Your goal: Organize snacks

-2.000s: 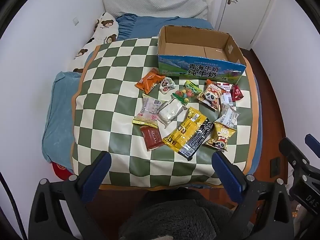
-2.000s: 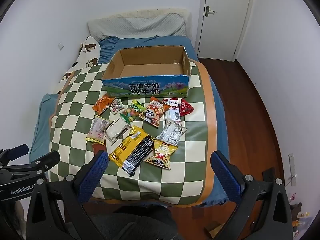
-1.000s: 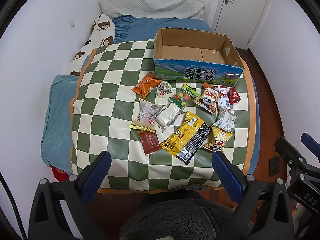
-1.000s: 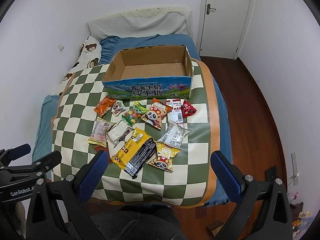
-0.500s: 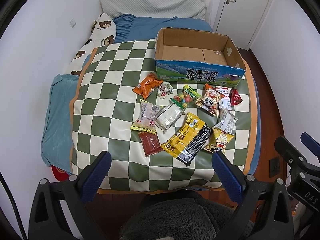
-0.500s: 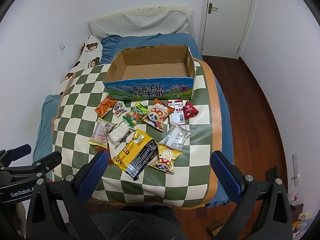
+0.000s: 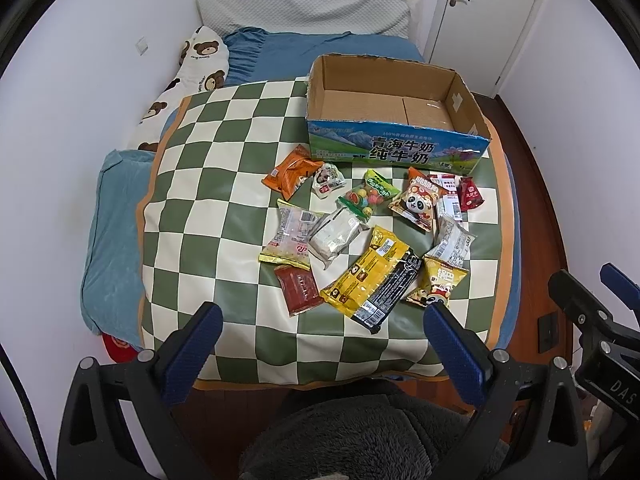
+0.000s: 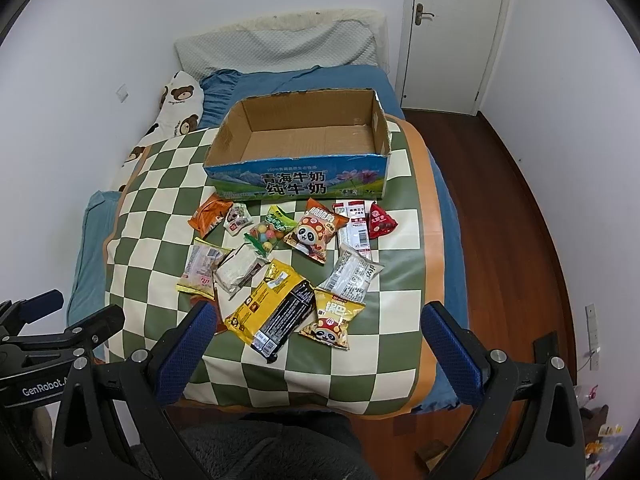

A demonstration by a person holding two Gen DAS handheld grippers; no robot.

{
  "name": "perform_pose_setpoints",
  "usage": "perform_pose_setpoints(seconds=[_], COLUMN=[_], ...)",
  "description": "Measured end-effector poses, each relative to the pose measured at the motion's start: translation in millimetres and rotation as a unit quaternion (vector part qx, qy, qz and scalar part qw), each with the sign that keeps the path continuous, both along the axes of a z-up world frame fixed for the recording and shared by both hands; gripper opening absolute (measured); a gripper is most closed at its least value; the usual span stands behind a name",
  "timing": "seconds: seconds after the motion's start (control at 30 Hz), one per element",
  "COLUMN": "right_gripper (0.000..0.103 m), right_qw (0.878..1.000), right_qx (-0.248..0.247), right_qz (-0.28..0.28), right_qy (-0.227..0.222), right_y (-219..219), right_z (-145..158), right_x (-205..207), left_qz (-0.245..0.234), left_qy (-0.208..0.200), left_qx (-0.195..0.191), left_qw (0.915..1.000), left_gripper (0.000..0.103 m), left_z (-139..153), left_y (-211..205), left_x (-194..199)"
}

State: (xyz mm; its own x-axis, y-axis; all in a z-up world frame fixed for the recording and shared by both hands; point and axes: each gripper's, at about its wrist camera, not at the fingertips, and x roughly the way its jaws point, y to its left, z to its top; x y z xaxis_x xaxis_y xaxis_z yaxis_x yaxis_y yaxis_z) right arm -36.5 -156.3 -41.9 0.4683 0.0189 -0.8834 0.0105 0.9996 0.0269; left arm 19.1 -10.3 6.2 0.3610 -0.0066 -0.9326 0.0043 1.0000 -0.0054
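An empty cardboard box point(image 7: 396, 148) point(image 8: 298, 178) with blue printed sides stands on a green and white checkered mat point(image 7: 208, 184) point(image 8: 160, 184) on a bed. Several snack packs lie in front of it: an orange pack point(image 7: 292, 174), a panda pack point(image 7: 418, 200) point(image 8: 314, 230), a yellow and black pack point(image 7: 372, 278) point(image 8: 272, 312), a dark red pack point(image 7: 298, 288), a red triangular pack point(image 8: 380, 220). My left gripper point(image 7: 324, 318) and right gripper point(image 8: 316, 318) are both open and empty, held above the near edge of the mat.
A blue sheet point(image 7: 312, 48) and pillows lie beyond the box, a bear-print pillow point(image 7: 200, 64) by the left wall. A white door point(image 8: 452, 28) and wooden floor point(image 8: 500, 200) are on the right. The other gripper shows at the edge of each view.
Both cameras have drifted slightly closer to the bed. The snacks and box have not moved. Both grippers stay open.
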Motion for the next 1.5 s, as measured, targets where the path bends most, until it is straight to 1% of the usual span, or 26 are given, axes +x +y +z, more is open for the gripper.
perform_pose_setpoints(seconds=[1.07,1.17,1.23,1.3,1.33,1.37,1.43,1.47,1.5], right_gripper=[0.103,0.103,0.103,0.103,0.103,0.103,0.103,0.103,0.103], right_qw=[1.000,1.000,0.999,0.998,0.997,0.996,0.993,0.992,0.989], right_qx=[0.010,0.014,0.022,0.023,0.026,0.031,0.035,0.043,0.049], right_qz=[-0.004,-0.017,-0.027,-0.042,-0.049,-0.056,-0.071,-0.078,-0.085], right_qy=[0.007,0.011,0.020,0.044,0.053,0.061,0.084,0.093,0.107], right_y=[-1,-7,-16,-29,-33,-40,-49,-57,-61], right_z=[-1,-10,-25,-50,-61,-74,-102,-117,-132], right_x=[5,9,15,26,30,34,41,46,49], left_qz=[0.000,-0.009,-0.023,-0.038,-0.053,-0.063,-0.100,-0.112,-0.137], left_qy=[0.005,0.001,-0.002,0.000,0.006,0.012,0.031,0.039,0.052], left_qx=[0.001,0.004,0.027,0.049,0.065,0.072,0.094,0.101,0.105], left_qw=[1.0000,1.0000,0.9994,0.9981,0.9964,0.9953,0.9901,0.9878,0.9836], left_gripper=[0.103,0.103,0.103,0.103,0.103,0.103,0.103,0.103,0.103], left_z=[-2,-7,-22,-39,-54,-64,-98,-110,-127], left_y=[-4,-5,-10,-13,-18,-20,-34,-39,-50], left_x=[7,11,20,30,37,42,55,61,67])
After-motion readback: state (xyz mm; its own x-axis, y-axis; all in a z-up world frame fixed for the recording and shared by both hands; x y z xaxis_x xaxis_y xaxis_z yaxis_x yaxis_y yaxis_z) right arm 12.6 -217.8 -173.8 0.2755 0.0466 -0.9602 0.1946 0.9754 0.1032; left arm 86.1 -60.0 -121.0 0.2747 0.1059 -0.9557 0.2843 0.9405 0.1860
